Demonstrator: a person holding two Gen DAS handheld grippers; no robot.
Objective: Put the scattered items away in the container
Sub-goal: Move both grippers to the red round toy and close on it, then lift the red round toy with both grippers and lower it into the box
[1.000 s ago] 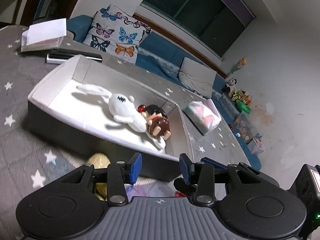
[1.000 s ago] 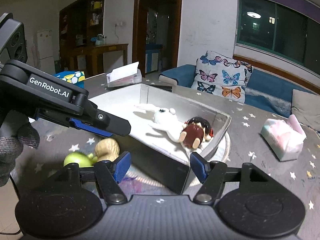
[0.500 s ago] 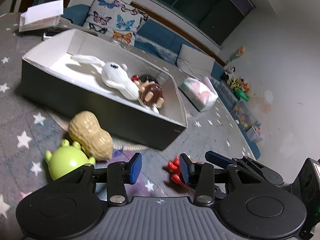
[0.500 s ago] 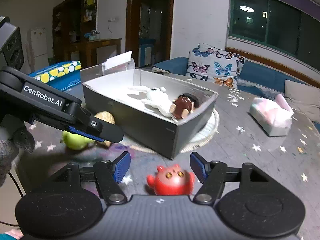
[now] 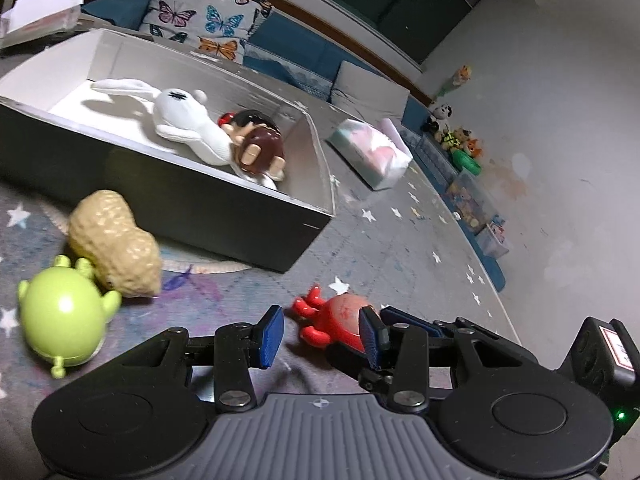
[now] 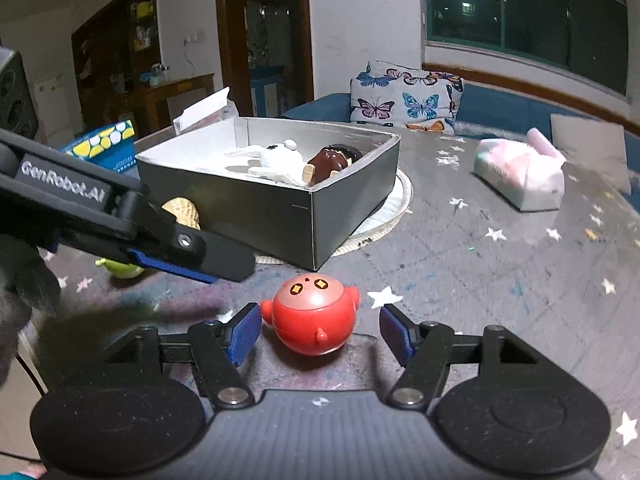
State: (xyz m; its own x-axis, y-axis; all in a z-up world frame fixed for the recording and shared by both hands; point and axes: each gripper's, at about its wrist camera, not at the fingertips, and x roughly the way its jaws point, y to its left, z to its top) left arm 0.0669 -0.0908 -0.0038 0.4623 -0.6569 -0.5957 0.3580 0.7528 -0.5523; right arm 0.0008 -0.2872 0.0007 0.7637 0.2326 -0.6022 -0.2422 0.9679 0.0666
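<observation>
A grey box [image 5: 224, 208] [image 6: 276, 216] holds a white plush rabbit [image 5: 188, 124] [image 6: 276, 160] and a brown-haired doll [image 5: 260, 148] [image 6: 332, 160]. A red round toy [image 6: 312, 320] [image 5: 340, 316] lies on the table between the open fingers of my right gripper [image 6: 318, 334]. My left gripper [image 5: 320, 334] is open and empty, just left of the red toy. A peanut toy [image 5: 116, 248] [image 6: 184, 212] and a green alien toy [image 5: 64, 320] [image 6: 124, 268] lie on the table in front of the box.
A pink and white tissue pack [image 5: 372, 152] [image 6: 524, 176] lies right of the box. A round mat [image 6: 392, 204] sits under the box. A folded paper stand [image 6: 204, 112] is behind it. Sofa cushions [image 6: 404, 96] line the far side.
Both grippers have pulled back from the box and come down toward the table. The red toy now sits between the right gripper's fingers. Both stay open.
</observation>
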